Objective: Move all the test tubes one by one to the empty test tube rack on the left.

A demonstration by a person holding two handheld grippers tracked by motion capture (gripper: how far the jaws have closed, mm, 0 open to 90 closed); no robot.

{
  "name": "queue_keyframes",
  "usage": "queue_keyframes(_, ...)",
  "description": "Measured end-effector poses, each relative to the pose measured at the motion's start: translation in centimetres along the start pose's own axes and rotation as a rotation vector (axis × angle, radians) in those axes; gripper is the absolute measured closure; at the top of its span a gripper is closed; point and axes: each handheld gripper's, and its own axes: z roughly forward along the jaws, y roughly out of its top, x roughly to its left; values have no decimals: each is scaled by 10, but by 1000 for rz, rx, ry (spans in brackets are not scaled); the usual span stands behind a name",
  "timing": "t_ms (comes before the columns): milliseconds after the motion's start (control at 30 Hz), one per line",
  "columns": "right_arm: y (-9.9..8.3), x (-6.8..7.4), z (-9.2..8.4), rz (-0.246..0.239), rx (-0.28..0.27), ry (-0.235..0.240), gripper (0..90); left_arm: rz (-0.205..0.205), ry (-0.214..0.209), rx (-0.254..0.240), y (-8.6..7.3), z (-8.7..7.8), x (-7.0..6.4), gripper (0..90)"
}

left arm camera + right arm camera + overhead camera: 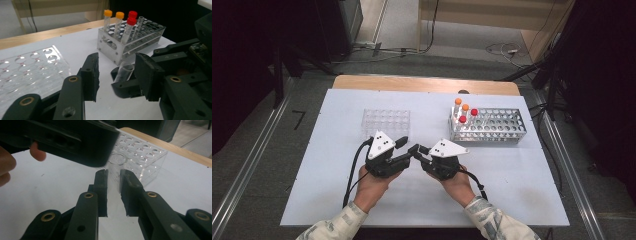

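Your right gripper [113,182], clamped on the clear tube [117,167] at near centre, meets the left gripper [117,72], jaws apart around the tube's open end; closing off-centre could tilt or crack it.

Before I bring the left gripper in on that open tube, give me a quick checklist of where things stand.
1. Right gripper shut on the clear uncapped tube: ok, its pads press the tube's sides in the right gripper view.
2. Left gripper around the tube: ok, its jaws stand on either side of it.
3. Left pads pressing the tube: not ok, a gap shows on each side.
4. Tube's open end up: ok, the rim sits above the right jaws.
5. Metal tube rack out of the way: ok, it stands apart, beyond the grippers.
6. Liquid in the tube: cannot tell.
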Motion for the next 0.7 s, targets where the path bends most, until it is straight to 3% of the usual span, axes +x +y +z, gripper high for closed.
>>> queue_keyframes(300,1,3,2,-4,-2,8,734,5,-19,23,-1,5,-2,673)
queue_keyframes(700,1,2,1,-3,-4,8,734,6,-32,42,-2,8,-2,728)
